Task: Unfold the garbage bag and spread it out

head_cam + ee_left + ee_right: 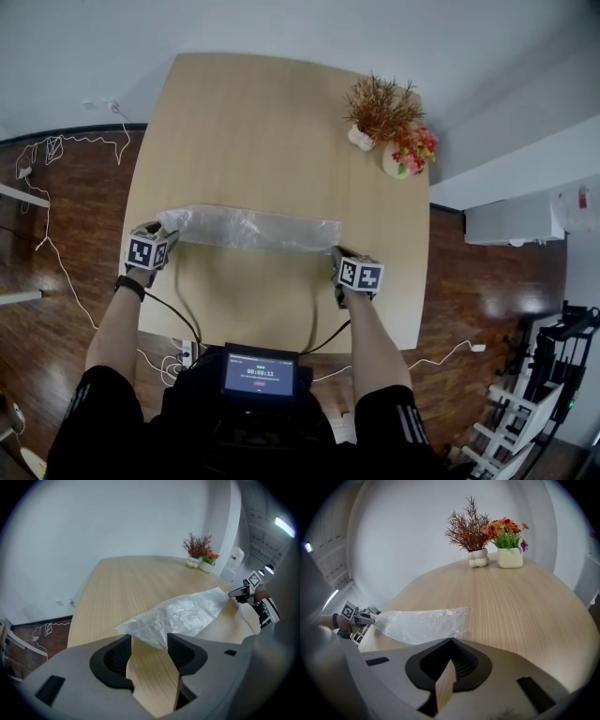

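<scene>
Long, pale wooden counter point(253, 103) with rounded corners, set on a dark wooden floor point(56, 309) and butted against a white wall at the far end.

Across its near half, a clear, crinkled plastic garbage bag point(253, 228), lying flat as a long narrow band from left to right, well short of the far end of the counter.

At the bag's left end, the left gripper point(167, 232) with its marker cube, low over the counter. Fingers point(180, 651) released and well apart, bare wood in the gap, one pointed corner of the bag reaching in between them close by the right-hand one.

At the bag's right end, the right gripper point(336, 255). Fingers point(461, 666) clenched tip to tip on the bag's near edge, close to its right corner.

On the far right corner of the counter, well apart from the bag, a lumpy white vase point(361, 138) of dried reddish-brown sprigs, and just beside it a round cream pot point(396, 164) of pink, red and yellow flowers with green leaves.

Near the bottom edge of the head view, between the forearms, a small dark screen point(261, 372) with lit digits.

On the floor to the left, a thin white cable point(56, 145) in loose loops.
</scene>
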Available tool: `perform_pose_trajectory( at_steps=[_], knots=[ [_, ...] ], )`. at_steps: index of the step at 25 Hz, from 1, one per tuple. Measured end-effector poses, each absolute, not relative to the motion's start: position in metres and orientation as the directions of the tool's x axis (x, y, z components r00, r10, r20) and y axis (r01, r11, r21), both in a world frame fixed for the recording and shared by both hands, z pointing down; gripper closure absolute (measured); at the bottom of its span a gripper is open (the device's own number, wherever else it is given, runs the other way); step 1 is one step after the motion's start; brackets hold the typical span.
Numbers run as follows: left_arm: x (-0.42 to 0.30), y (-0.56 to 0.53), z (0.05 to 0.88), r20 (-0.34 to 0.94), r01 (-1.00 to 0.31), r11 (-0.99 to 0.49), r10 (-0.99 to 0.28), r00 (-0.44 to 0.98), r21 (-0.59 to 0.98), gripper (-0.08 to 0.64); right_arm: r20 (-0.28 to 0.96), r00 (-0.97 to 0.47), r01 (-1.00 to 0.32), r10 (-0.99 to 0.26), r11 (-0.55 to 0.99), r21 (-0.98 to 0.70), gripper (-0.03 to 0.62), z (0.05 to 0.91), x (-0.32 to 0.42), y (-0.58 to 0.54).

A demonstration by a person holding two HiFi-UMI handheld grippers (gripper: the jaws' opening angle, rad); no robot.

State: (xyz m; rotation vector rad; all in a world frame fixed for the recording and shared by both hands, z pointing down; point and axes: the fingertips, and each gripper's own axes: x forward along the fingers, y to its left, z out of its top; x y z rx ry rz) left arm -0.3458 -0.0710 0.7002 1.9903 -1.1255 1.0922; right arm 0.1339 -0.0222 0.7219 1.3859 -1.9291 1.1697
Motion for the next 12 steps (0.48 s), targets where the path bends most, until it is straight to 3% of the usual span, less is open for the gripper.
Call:
perform_pose_trajectory(
  at_steps=[7,12],
  knots=[
    [-0.362,-0.08,0.661,0.847,-0.911,-0.396,-0.439,0.299,0.116,0.309,0.775,-0.371,-0.925,-0.511,0.124,-0.36,0.586,0.721,0.131,-0.024],
    [-0.375,-0.081,0.665,0.857,-0.928,-0.349,-0.431,0.282,0.13,0.255,0.777,-0.368,-0.925,-0.511,0.12,-0.36,0.586,0.721,0.131,-0.024]
  ],
)
